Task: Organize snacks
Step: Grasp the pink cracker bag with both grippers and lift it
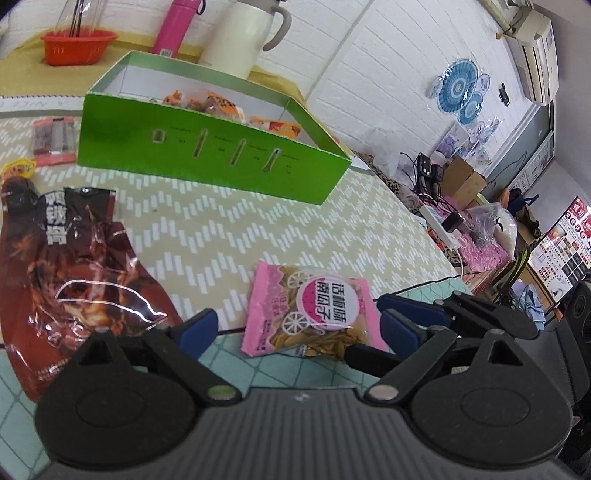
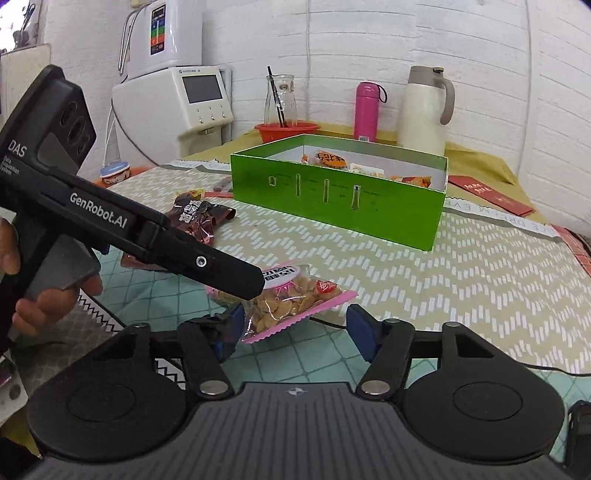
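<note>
White brick wall running behind the table, zigzag tablecloth covering it. Water purifier hanging at one side, air conditioner sitting high up, blue paper fans hanging below it.

Seed packet before box; jerky bag left.
</note>
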